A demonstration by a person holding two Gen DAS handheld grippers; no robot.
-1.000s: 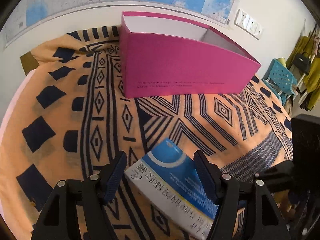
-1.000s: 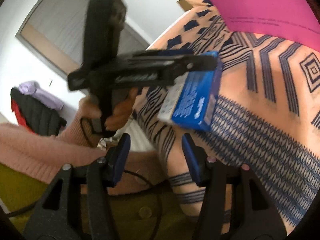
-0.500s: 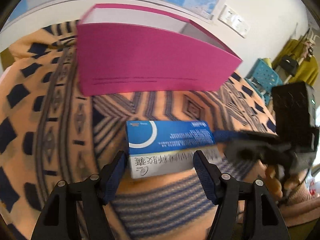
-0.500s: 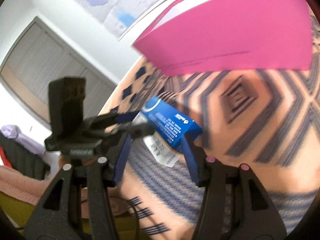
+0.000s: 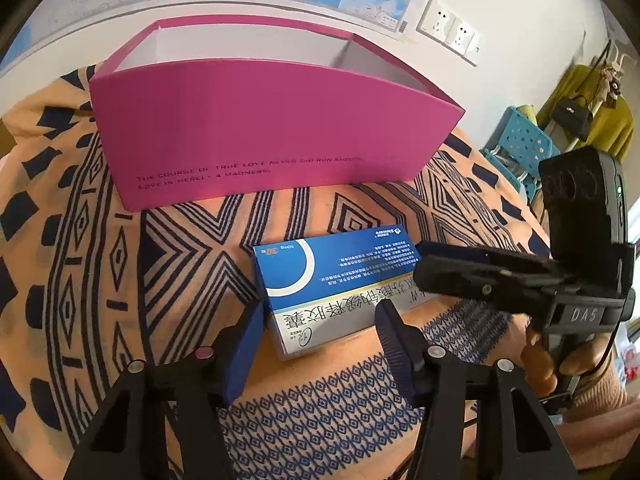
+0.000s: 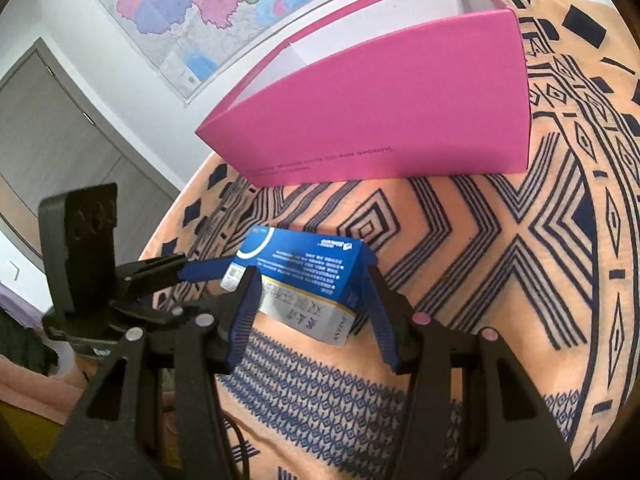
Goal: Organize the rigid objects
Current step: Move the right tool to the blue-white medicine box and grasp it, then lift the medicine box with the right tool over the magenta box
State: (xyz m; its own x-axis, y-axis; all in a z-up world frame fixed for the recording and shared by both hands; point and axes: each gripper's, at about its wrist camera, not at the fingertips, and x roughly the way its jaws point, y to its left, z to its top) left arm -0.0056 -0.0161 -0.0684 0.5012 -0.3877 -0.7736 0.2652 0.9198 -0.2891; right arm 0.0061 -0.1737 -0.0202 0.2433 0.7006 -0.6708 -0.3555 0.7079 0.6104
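Observation:
A blue and white medicine box (image 5: 328, 280) lies flat on the patterned orange cloth (image 5: 168, 264), in front of an open pink box (image 5: 264, 128). My left gripper (image 5: 320, 320) is open, its jaws on either side of the medicine box's near end. My right gripper (image 6: 310, 288) is open too, its jaws straddling the medicine box (image 6: 304, 276) from the right side. In the left wrist view the right gripper's fingers (image 5: 480, 276) lie across the box's right end. The pink box (image 6: 384, 120) shows a white inside with nothing visible in it.
A map (image 6: 208, 4) hangs on the wall behind the pink box. Wall sockets (image 5: 448, 28), a blue chair (image 5: 516, 140) and hanging clothes (image 5: 592, 120) are at the right. A grey door (image 6: 60, 128) is at the left.
The medicine box went from tilted in my left gripper to lying flat on the cloth. The right gripper swung around to the box and now straddles it.

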